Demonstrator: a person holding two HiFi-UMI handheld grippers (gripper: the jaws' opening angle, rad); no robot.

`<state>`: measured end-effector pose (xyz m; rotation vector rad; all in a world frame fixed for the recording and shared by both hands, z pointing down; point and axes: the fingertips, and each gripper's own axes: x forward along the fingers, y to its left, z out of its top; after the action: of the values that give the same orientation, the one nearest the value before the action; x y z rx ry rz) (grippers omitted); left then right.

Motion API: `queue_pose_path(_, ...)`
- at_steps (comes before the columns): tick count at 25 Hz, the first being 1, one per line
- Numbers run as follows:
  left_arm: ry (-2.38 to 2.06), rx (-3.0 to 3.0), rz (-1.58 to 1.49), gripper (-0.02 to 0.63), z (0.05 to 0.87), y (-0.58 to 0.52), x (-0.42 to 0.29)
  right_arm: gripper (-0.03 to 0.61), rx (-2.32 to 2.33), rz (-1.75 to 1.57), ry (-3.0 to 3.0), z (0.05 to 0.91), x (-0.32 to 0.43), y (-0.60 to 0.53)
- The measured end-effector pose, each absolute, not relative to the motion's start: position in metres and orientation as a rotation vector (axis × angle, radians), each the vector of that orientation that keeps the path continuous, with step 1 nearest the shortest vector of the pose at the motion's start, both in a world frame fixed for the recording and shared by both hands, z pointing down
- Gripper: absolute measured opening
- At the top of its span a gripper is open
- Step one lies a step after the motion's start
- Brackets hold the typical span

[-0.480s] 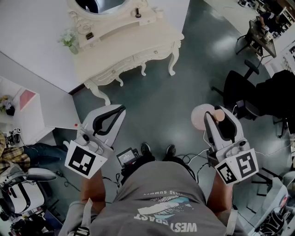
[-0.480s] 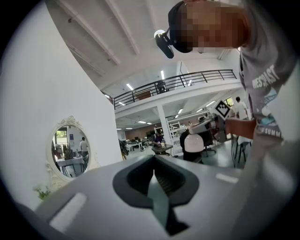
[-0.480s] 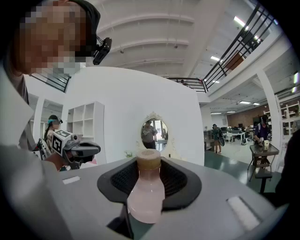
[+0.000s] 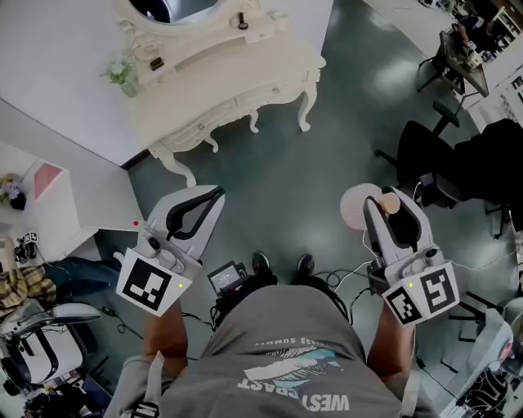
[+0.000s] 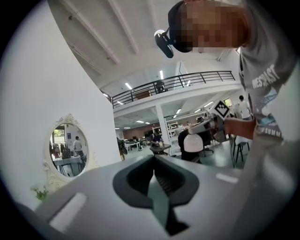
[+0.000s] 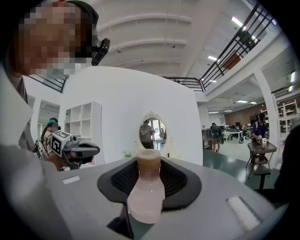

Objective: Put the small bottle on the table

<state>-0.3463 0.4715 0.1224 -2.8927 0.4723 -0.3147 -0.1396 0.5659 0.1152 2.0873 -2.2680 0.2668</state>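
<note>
The left gripper (image 4: pixel 214 196) is held level over the grey floor (image 4: pixel 286 188), at the left of the head view. Its fingers (image 5: pixel 157 199) are pressed fully together in the left gripper view, with nothing between them.

Ahead, between the two grippers, the white ornate counter (image 4: pixel 237 77) stands against the wall. It carries an oval mirror (image 4: pixel 176 8). A small plant (image 4: pixel 121 69) stands at the counter's left end, and a small dark item (image 4: pixel 243 22) stands on the raised shelf beside the mirror.

The right gripper (image 4: pixel 377 206) is held level at the right of the head view. Its fingers (image 6: pixel 121 180) are closed on the small bottle (image 6: pixel 146 192), one pad on each side of the body. The bottle is pale pink with a tan cap (image 6: pixel 148 159); the cap points away from the right gripper's camera. The bottle is in the air above the floor, well apart from the counter.

A black office chair (image 4: pixel 425 159) stands on the floor further right.
</note>
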Motion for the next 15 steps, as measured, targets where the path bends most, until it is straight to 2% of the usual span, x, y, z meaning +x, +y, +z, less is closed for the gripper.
queue_pose_path(15, 0.411, -2.891, -0.286, 0.003, 0.121, 0.438, -0.363, 0.143, 2.145, 0.266, -2.240, 0.117, -0.149, 0.525)
